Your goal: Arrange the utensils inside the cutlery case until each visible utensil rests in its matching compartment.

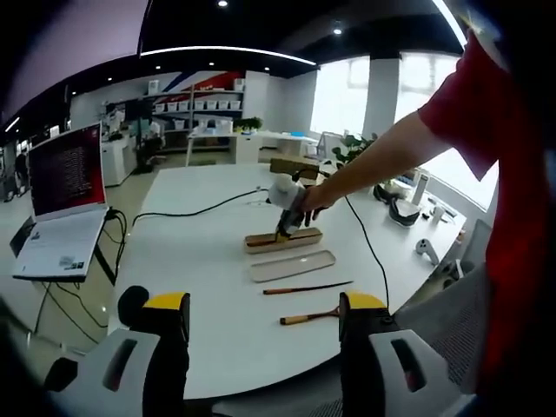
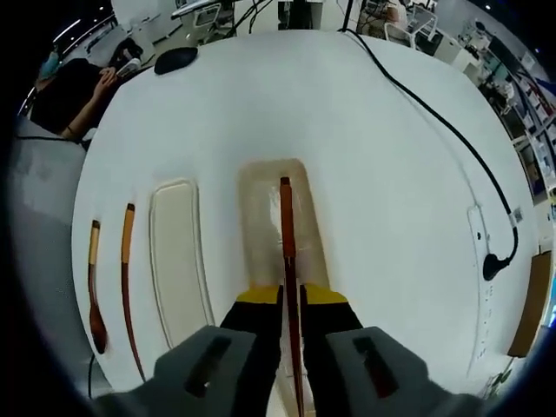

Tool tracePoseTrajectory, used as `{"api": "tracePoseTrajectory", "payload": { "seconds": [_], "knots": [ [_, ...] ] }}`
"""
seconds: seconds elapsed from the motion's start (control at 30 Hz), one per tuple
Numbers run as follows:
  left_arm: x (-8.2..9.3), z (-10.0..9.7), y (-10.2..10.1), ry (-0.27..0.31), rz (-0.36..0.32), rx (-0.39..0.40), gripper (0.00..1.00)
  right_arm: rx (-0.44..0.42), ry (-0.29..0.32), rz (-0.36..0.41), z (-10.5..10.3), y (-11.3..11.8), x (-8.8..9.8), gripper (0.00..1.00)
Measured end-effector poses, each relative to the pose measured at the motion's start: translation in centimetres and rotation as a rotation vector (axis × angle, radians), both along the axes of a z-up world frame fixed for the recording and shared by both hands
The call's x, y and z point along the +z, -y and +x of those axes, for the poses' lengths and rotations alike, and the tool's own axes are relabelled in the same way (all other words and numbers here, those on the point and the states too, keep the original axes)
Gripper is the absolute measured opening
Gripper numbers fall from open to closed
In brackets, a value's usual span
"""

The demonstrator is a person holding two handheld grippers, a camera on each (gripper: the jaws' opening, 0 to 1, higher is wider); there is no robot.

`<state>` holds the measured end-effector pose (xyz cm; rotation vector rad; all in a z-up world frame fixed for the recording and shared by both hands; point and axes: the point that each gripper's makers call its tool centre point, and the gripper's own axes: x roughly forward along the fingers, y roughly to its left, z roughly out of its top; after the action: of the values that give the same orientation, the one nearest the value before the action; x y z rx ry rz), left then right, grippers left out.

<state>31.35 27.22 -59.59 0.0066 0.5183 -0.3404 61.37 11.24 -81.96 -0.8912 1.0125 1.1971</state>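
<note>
Left of the cutlery case (image 2: 276, 228) lie a spoon (image 2: 94, 287), one chopstick (image 2: 127, 282) and the lid (image 2: 178, 261). The right gripper (image 2: 291, 300), clamped on the other chopstick (image 2: 286, 252), lowers it lengthwise into the case. The left gripper (image 1: 265, 304) hangs back, jaws apart.

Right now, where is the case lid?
In the right gripper view the lid lies flat on the white table, just left of the open case, with a chopstick and a spoon further left.
</note>
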Motion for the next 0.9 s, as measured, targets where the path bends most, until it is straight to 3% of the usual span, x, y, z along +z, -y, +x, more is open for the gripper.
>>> {"api": "tracePoseTrajectory", "payload": {
  "seconds": [0.23, 0.53, 0.9],
  "knots": [
    [0.7, 0.3, 0.5, 0.015, 0.008, -0.013, 0.71, -0.026, 0.013, 0.013, 0.7, 0.6, 1.2, 0.06],
    [1.8, 0.0, 0.6, 0.043, 0.012, -0.027, 0.71, -0.017, 0.025, 0.042, -0.5, 1.2, 4.4, 0.04],
    [2.3, -1.1, 1.0, 0.059, -0.024, -0.033, 0.71, -0.026, 0.037, 0.035, -1.5, 3.3, 6.8, 0.01]
  ]
}}
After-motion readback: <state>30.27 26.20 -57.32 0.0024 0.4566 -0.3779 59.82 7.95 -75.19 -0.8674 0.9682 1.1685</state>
